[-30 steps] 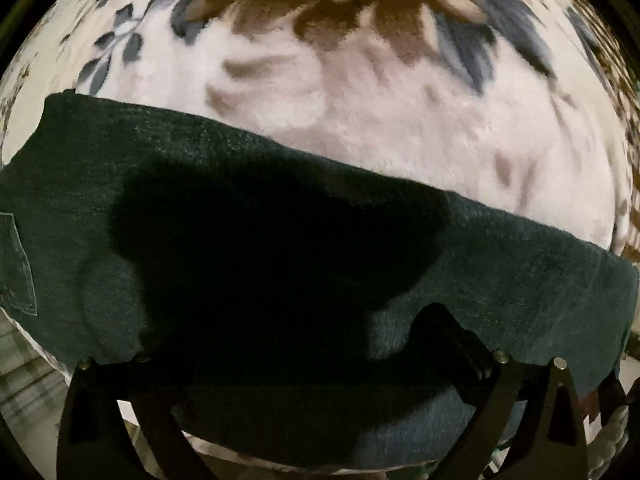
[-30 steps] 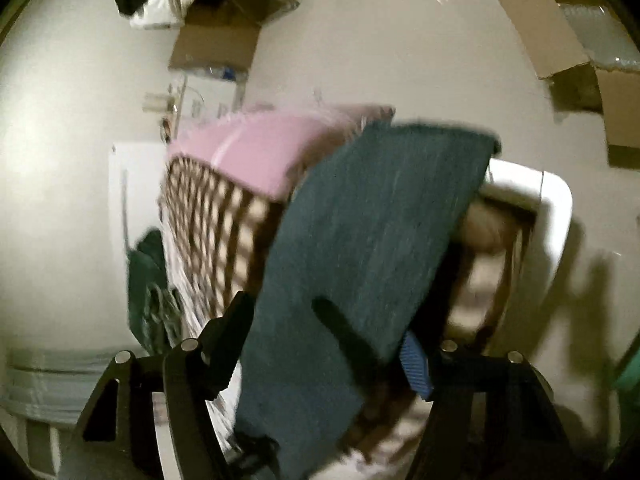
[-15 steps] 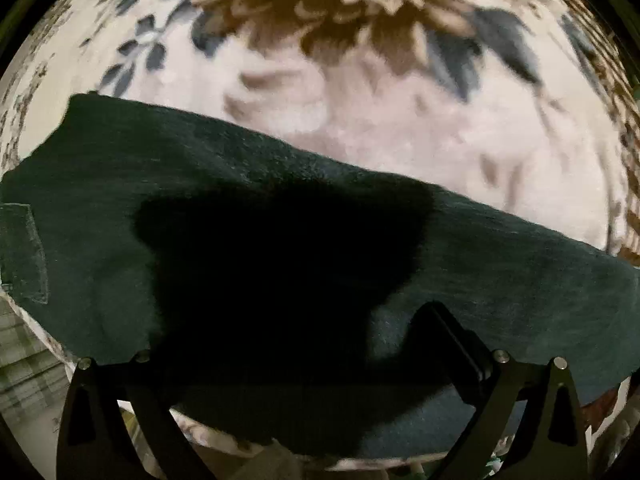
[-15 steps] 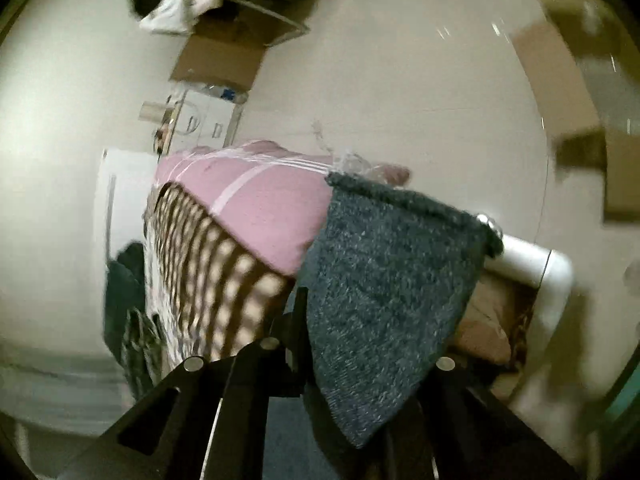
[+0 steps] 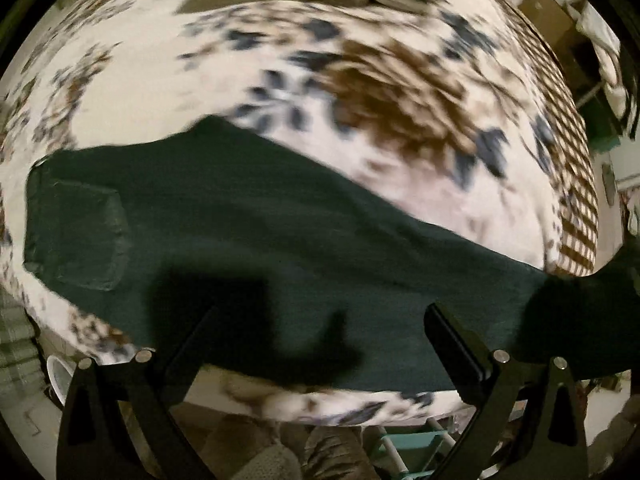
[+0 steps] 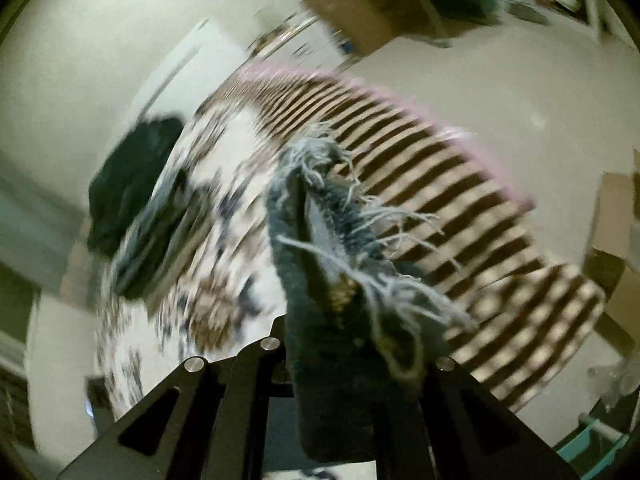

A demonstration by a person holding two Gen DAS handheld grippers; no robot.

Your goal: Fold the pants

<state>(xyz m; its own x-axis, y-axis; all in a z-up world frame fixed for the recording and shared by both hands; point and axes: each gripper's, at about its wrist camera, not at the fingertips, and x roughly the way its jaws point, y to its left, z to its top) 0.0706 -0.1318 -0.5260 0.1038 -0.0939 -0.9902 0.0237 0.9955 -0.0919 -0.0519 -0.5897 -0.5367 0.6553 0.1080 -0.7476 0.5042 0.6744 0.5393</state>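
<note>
Left wrist view: dark green-blue denim pants (image 5: 280, 240) lie flat across a floral blanket (image 5: 400, 92), back pocket at the left; the left gripper (image 5: 316, 340) hovers above them, fingers spread apart. The right gripper (image 6: 352, 360) clamps the frayed, pale-threaded hem, lifted over the blanket

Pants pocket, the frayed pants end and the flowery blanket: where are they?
pocket (image 5: 86, 240), left wrist view, middle of the patch.
frayed hem (image 6: 320, 152), right wrist view, its threads.
flowery blanket (image 5: 380, 88), left wrist view, brown flower.
</note>
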